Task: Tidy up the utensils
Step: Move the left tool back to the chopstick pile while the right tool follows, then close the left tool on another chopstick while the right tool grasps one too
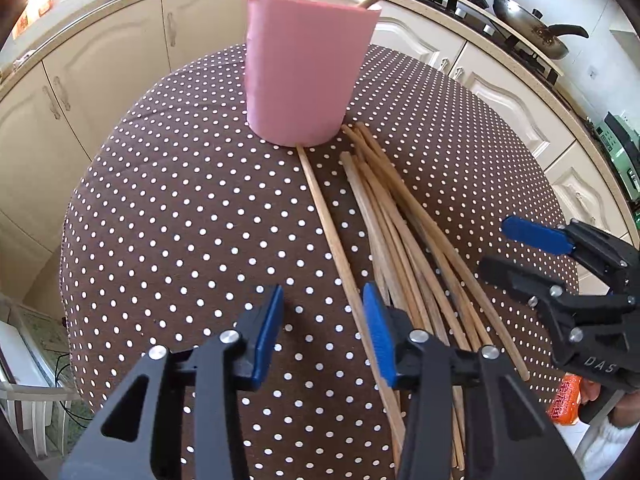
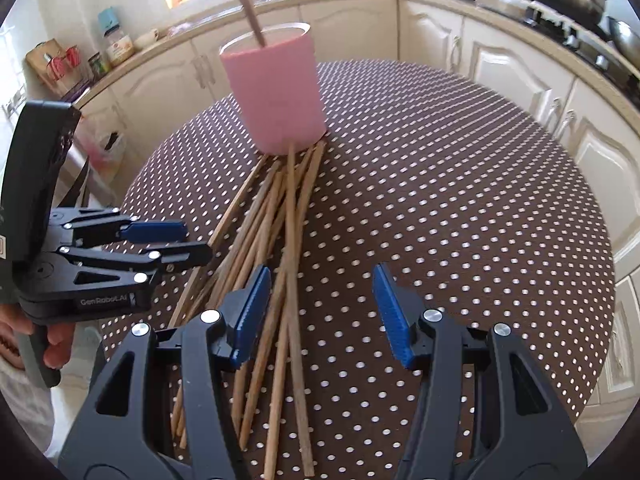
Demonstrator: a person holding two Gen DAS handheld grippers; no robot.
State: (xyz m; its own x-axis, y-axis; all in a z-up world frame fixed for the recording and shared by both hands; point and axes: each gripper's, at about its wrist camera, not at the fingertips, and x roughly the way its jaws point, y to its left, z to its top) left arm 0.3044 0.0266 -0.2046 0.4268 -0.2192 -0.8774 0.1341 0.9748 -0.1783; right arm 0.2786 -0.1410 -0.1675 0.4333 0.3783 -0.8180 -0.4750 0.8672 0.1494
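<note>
Left gripper [image 1: 322, 334]: jaws part open, one lone chopstick [image 1: 320, 208] lying between the pads, nearer the right pad; pads not seen pressing on it, so nothing held. No contact visible on the left pad.

Right gripper [image 2: 320, 316]: jaws wider apart, nothing gripped. Left pad above the edge of the chopstick pile [image 2: 276, 240]; right pad over bare cloth [image 2: 460, 200].

Pile: a loose fan of wooden sticks, crossing one another, far tips touching or just beside the foot of the pink cup [image 2: 276, 92]. Lone stick apart from the pile on its left side in the left view, tip at the cup's base.

Cup: upright on the dotted cloth, two sticks already standing in it, seen in the left view.

Handling, as judged: sticks light, stiff, thin, smooth; likely to roll or pivot if pinched off-centre. Best hold near mid-length or slightly toward the thick end, pads square across the shaft. Lone stick the easier pick; pile sticks overlap, so risk of dragging neighbours. Cup light, may tip if struck at the rim.
</note>
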